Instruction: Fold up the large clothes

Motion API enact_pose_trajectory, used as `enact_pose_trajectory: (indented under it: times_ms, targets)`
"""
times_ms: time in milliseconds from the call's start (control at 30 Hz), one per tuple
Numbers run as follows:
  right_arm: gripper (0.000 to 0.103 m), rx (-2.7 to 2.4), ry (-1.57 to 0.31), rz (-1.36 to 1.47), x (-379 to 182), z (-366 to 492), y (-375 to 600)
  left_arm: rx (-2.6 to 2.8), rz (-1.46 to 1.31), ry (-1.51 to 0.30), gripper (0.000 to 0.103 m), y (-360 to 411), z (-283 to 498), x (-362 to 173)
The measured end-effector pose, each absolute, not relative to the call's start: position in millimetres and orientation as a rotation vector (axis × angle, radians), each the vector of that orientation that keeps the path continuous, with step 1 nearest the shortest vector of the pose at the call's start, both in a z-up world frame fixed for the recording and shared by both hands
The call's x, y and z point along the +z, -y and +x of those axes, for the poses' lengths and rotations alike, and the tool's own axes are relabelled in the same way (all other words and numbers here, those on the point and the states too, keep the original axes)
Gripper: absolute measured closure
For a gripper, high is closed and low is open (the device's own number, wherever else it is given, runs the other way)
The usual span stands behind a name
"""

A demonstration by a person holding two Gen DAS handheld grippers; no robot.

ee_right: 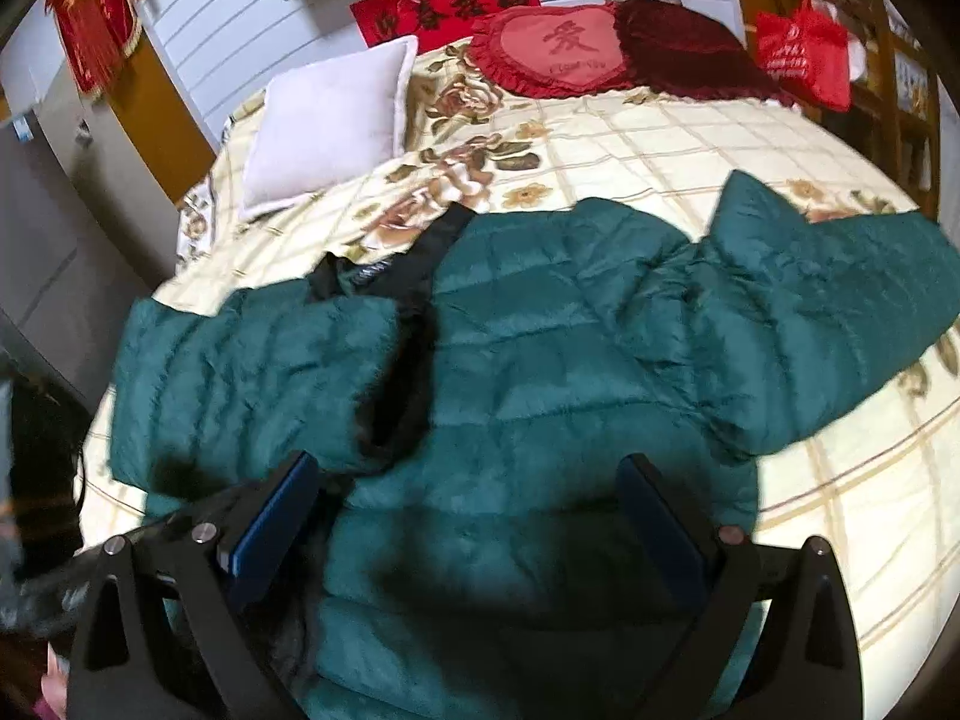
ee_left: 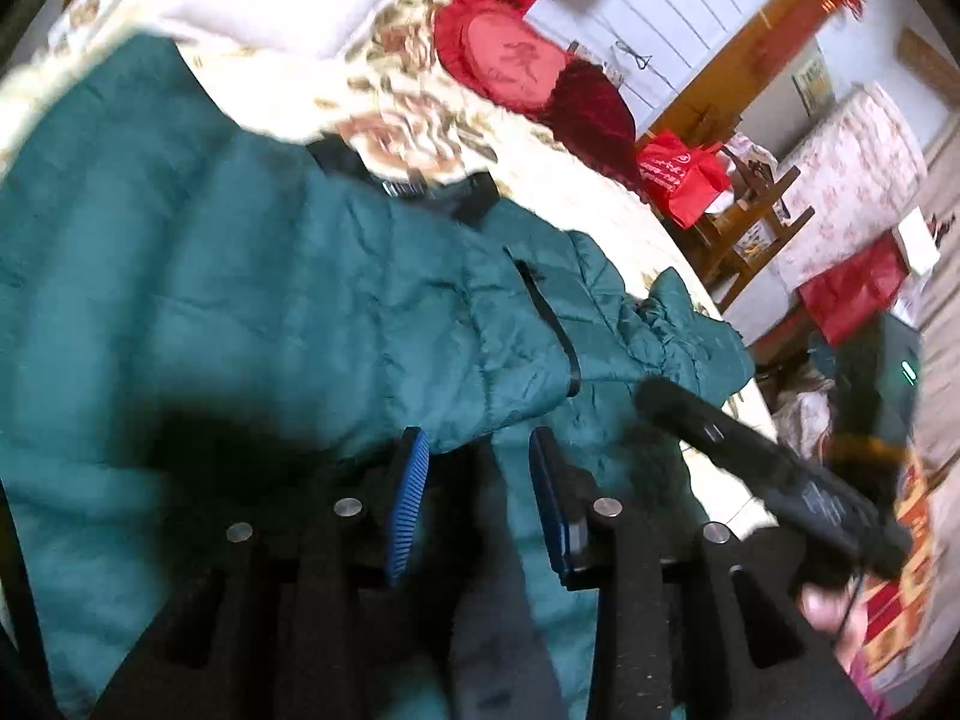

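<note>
A green jacket (ee_right: 540, 360) is spread on the bed (ee_right: 660, 138), one side panel already folded over the front, the other sleeve (ee_right: 840, 276) lying out flat. The left gripper (ee_left: 480, 468) is narrowly parted and empty above the hem; the right gripper (ee_right: 468, 516) is held wide, empty. Next, that sleeve must be gripped and folded in.

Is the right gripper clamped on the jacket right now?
No: the right gripper stands wide open above the green jacket, its pads clear of the fabric.
</note>
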State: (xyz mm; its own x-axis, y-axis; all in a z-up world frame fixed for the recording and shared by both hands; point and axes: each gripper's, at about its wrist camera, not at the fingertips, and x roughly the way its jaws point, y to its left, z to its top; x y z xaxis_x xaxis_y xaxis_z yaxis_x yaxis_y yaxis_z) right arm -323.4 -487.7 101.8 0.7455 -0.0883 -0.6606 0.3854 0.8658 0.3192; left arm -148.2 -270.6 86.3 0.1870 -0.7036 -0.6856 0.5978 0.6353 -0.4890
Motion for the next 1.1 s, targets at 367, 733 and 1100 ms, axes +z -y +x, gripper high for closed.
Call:
enact_pose_trajectory:
  times_ms: [367,733,1100]
  targets:
    - [0.07,-0.16,-0.804,0.451,66,-235,465,-0.554,-0.078,-0.866,0.056,144,-115,110]
    - [0.083,-0.38,-0.589,0.296,118,-299,495,-0.436,-0.126,-0.916,0.056,127,-82,77]
    - [0.04,-0.504,-0.664,0.282,98,-293,513,-0.45,-0.053,-0.87,0.056,173,-78,88]
